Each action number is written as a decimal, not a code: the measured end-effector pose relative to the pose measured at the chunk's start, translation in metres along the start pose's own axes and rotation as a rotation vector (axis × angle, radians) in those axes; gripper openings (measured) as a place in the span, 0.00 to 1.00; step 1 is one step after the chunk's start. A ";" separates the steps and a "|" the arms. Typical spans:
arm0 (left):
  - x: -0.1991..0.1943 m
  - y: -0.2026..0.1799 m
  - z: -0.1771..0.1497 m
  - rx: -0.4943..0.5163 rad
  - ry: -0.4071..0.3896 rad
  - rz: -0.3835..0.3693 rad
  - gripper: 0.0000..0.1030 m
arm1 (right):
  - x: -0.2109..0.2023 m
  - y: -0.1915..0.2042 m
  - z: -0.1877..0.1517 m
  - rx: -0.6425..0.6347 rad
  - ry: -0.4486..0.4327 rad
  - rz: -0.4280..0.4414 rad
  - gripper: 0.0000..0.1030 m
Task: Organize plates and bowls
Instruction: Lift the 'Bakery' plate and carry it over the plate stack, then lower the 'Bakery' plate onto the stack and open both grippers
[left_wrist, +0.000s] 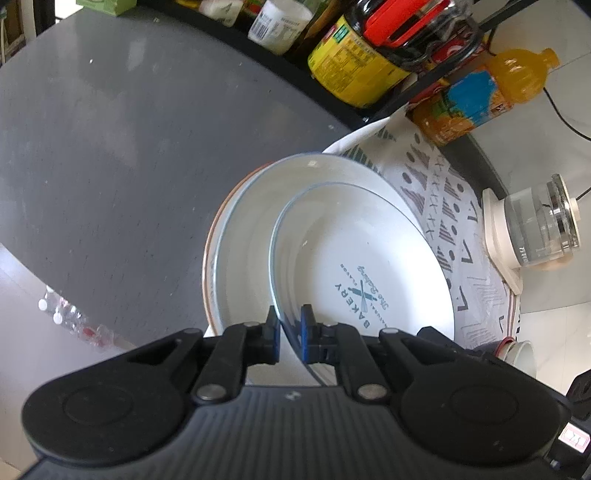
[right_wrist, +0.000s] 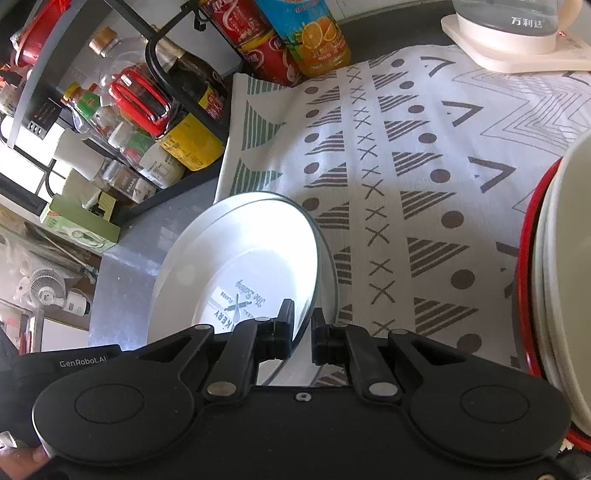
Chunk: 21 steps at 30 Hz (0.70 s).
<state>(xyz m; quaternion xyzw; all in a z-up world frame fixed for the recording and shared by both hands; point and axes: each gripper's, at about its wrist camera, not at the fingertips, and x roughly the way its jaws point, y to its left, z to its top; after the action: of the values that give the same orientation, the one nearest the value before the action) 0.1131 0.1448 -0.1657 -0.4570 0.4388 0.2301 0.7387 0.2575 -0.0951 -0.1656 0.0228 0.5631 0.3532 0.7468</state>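
In the left wrist view my left gripper (left_wrist: 290, 338) straddles the near rim of a white "Bakery" plate (left_wrist: 362, 266) with a thin blue edge; small gaps show beside the pads. That plate lies in a larger white plate (left_wrist: 255, 206), on top of an orange-rimmed one (left_wrist: 207, 254). In the right wrist view my right gripper (right_wrist: 303, 334) straddles the rim of a white "Bakery" plate (right_wrist: 243, 258), jaws slightly apart. A stack of cream bowls with a red rim (right_wrist: 554, 258) stands at the right.
A patterned white cloth (right_wrist: 406, 166) covers the dark round table (left_wrist: 110, 147). A rack of sauce bottles and jars (right_wrist: 147, 110), an orange juice bottle (left_wrist: 480, 96) and a glass kettle on a cream base (left_wrist: 535, 229) stand along the far side.
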 end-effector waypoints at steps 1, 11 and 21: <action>0.001 0.000 0.000 0.006 0.002 0.003 0.09 | 0.001 0.000 0.000 0.004 0.001 0.000 0.08; 0.008 0.001 0.005 0.015 0.032 0.056 0.11 | 0.012 0.004 -0.005 0.000 0.022 -0.016 0.08; -0.006 -0.014 0.017 0.114 0.014 0.161 0.17 | 0.019 0.006 0.000 0.014 0.021 -0.041 0.08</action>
<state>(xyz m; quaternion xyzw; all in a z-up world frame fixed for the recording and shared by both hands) 0.1280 0.1533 -0.1504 -0.3791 0.4917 0.2601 0.7395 0.2566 -0.0796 -0.1789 0.0127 0.5737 0.3343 0.7477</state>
